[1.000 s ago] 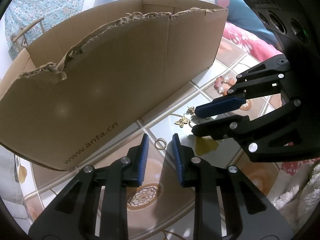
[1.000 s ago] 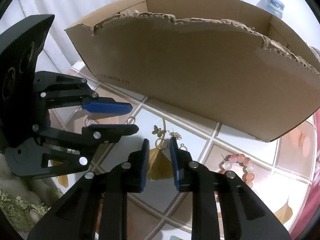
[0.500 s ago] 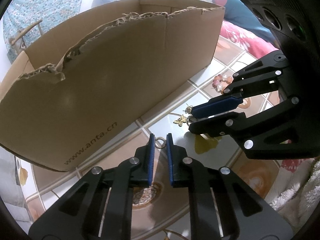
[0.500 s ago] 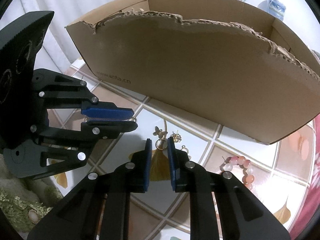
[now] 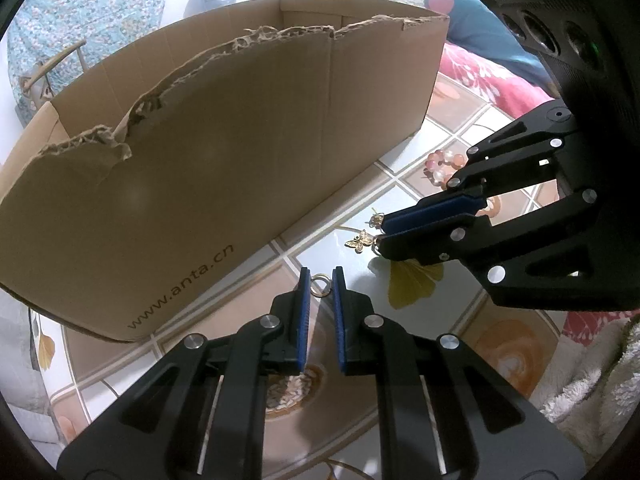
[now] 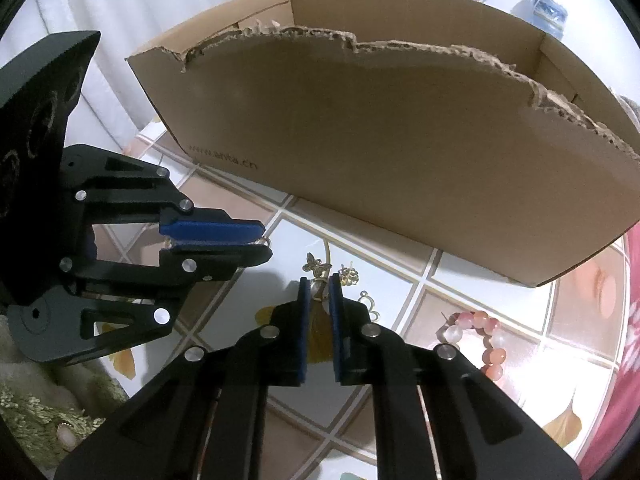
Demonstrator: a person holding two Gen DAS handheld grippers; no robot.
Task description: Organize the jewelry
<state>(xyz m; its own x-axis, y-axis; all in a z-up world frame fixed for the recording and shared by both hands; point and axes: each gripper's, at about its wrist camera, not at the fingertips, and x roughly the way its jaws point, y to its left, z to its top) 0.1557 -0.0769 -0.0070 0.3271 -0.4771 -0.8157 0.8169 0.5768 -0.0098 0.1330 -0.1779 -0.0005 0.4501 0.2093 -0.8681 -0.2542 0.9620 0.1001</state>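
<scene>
Cardboard box (image 5: 224, 168), torn along its top edge and printed with a web address, stands on the tiled table (image 5: 516, 356) and fills the left and middle of your left wrist view. Your left gripper (image 5: 320, 280) sits just in front of its lower corner, jaws drawn to a narrow gap. A small gold ring (image 5: 320, 283) lies on the table right at the fingertips, between them; you cannot tell from either view whether the pads actually touch it. Further right, a gold butterfly charm (image 5: 361, 241) rests on the table just beside the tip of your right gripper (image 5: 380, 229). Beyond it, partly hidden behind that gripper's linkage, lies a pink bead bracelet (image 5: 442, 164).

From the right wrist view, your left gripper (image 6: 262, 242) comes in from the left with its blue pads nearly together. Your right gripper (image 6: 320, 284) is likewise narrow, its jaws flanking a gold tasselled earring (image 6: 319, 300); contact is unclear. The butterfly charm (image 6: 316, 264) lies just ahead of the fingertips, a gold stud earring (image 6: 349, 274) beside it, a small clasp (image 6: 368, 300) to the right, and the bracelet (image 6: 478, 340) further right, apart from both grippers.
</scene>
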